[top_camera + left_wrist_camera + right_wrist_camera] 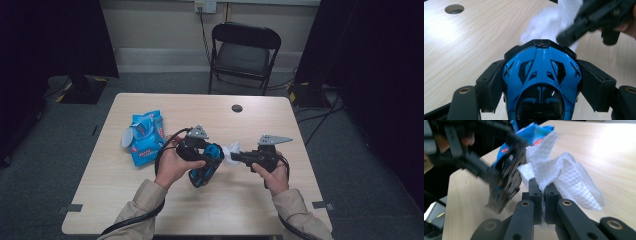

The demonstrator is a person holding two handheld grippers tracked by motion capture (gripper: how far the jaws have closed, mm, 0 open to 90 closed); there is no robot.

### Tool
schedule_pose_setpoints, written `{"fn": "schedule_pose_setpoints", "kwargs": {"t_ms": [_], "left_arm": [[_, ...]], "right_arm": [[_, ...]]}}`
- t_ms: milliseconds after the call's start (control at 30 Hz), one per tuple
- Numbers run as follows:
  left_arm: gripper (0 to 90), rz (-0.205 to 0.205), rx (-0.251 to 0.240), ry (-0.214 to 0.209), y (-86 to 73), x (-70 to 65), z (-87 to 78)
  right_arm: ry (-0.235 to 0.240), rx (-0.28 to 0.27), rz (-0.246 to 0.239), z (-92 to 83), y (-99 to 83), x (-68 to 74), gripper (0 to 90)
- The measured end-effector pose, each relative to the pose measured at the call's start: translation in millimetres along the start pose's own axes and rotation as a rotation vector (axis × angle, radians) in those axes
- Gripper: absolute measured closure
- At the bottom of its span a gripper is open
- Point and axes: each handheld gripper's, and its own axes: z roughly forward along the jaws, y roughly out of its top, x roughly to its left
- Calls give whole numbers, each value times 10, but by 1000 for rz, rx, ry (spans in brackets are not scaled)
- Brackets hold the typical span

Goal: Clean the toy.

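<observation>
While the left gripper (212, 156) clamps a glossy blue and black toy car (541, 82) between its pads, lifted above the table (260, 200) near the centre, the right gripper (239, 158) comes in from three o'clock with its jaws pinched tight on a crumpled white wipe (564, 180). Seen from the right gripper view, the wipe is bunched against the car's dark underside or side; which face it touches is hard to tell, since that part is blurred. Looking along the left gripper's jaws, the wipe sits at about one o'clock, just past the car's nose, with the car's blue upper shell facing the camera. Over at nine o'clock from the hands, a blue pack of wipes (146, 137) lies flat on the table with its lid flap open. Judging by this, the wipe is already drawn out and the cleaning is under way; rubbing over the remaining faces, and setting both car and wipe down, seems to be left.
</observation>
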Motion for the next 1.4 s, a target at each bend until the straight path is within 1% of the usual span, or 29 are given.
{"fn": "schedule_pose_setpoints", "kwargs": {"t_ms": [100, 167, 233, 333, 400, 467, 533, 633, 800, 900, 1033, 1400], "left_arm": [[262, 12, 11, -12, -2, -31, 24], [262, 20, 16, -17, 2, -46, 42], [262, 20, 15, -23, 1, -56, 60], [262, 27, 23, -26, -5, -72, 93], [262, 29, 27, -34, -1, -87, 113], [262, 32, 27, -39, 5, -92, 119], [262, 34, 17, -51, 34, -114, 133], [262, 44, 14, -58, 72, -142, 138], [261, 43, 7, -64, 94, -158, 136], [261, 45, 6, -64, 101, -156, 131], [261, 39, -11, -59, 124, -134, 96], [261, 21, -28, -51, 168, -91, 56]], "right_arm": [[-5, -18, 1, -34, 52, -9, 871], [0, -31, 6, -47, 71, -14, 871], [6, -43, 10, -51, 76, -16, 871], [3, -47, 14, -54, 80, -15, 871], [12, -50, 18, -50, 82, -16, 871], [9, -47, 17, -45, 82, -14, 871], [12, -44, 16, -26, 79, -7, 871], [16, -36, 17, 6, 67, -2, 871], [22, -29, 20, 46, 45, 2, 871], [28, -25, 19, 62, 31, 6, 871], [34, -6, 20, 97, -24, 8, 871], [76, 48, 13, 246, -187, 74, 871]]}}
